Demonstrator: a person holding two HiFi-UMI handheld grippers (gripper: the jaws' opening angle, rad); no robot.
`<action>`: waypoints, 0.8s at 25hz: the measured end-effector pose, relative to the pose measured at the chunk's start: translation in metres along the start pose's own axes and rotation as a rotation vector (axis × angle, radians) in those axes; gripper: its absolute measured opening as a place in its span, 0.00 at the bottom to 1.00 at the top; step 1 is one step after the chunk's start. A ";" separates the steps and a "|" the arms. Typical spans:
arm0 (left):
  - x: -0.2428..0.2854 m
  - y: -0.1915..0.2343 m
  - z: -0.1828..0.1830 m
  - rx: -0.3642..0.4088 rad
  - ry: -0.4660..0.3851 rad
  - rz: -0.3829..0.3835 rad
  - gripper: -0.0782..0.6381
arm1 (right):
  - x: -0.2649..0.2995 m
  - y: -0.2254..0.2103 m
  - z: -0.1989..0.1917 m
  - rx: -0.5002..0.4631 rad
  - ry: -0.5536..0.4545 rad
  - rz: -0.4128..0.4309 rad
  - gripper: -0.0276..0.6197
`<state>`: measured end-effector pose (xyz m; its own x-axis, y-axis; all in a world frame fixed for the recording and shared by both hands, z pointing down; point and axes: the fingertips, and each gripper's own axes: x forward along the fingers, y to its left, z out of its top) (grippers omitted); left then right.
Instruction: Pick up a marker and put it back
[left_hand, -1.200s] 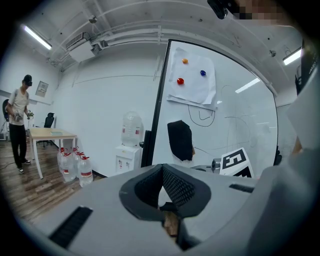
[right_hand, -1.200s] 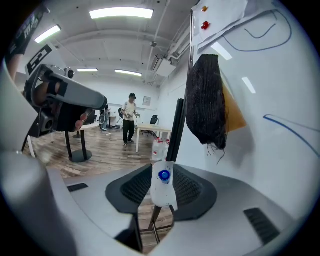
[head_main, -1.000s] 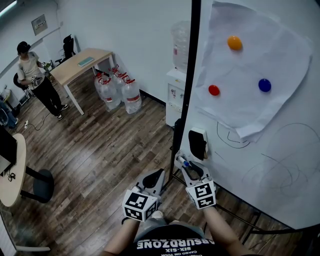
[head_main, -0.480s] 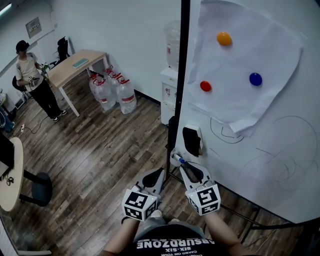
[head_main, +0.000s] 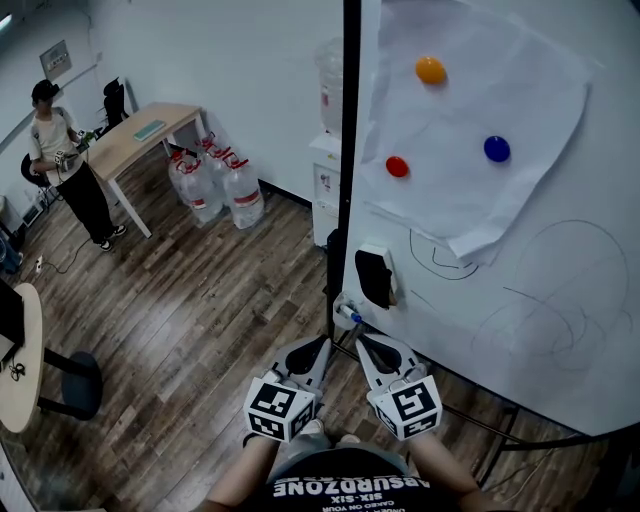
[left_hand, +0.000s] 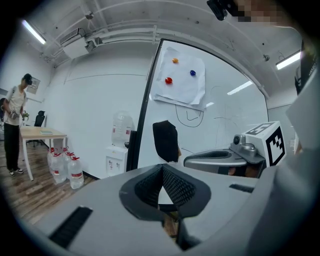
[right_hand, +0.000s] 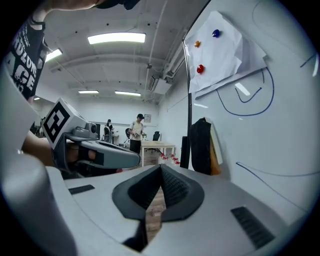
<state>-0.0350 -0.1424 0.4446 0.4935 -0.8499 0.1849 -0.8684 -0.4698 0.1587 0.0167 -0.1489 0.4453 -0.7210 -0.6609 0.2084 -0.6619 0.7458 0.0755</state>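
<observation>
Back from the board since a second ago, your right gripper (head_main: 365, 341) has clenched shut on nothing; your left gripper (head_main: 319, 346) is shut and empty too. Just beyond, the marker (head_main: 350, 315) lies at the whiteboard's (head_main: 560, 300) lower left corner, below the eraser (head_main: 374, 278). Brush it with those tips and it will likely roll off onto the floor (head_main: 200, 300).

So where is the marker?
In the head view the marker lies at the whiteboard's lower left corner, just below the black eraser and ahead of the right hand-held gripper.
</observation>
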 end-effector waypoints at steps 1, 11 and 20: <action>0.000 -0.001 -0.001 0.000 0.007 -0.005 0.12 | -0.001 0.001 -0.001 0.000 0.004 0.001 0.04; 0.008 -0.013 -0.003 0.002 0.032 -0.050 0.12 | -0.005 0.004 -0.006 0.017 0.015 -0.006 0.04; 0.013 -0.020 -0.006 0.004 0.040 -0.072 0.12 | -0.007 -0.001 -0.009 0.034 0.020 -0.018 0.04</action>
<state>-0.0109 -0.1427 0.4499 0.5559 -0.8038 0.2118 -0.8309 -0.5302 0.1688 0.0246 -0.1445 0.4529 -0.7048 -0.6720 0.2272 -0.6815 0.7304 0.0465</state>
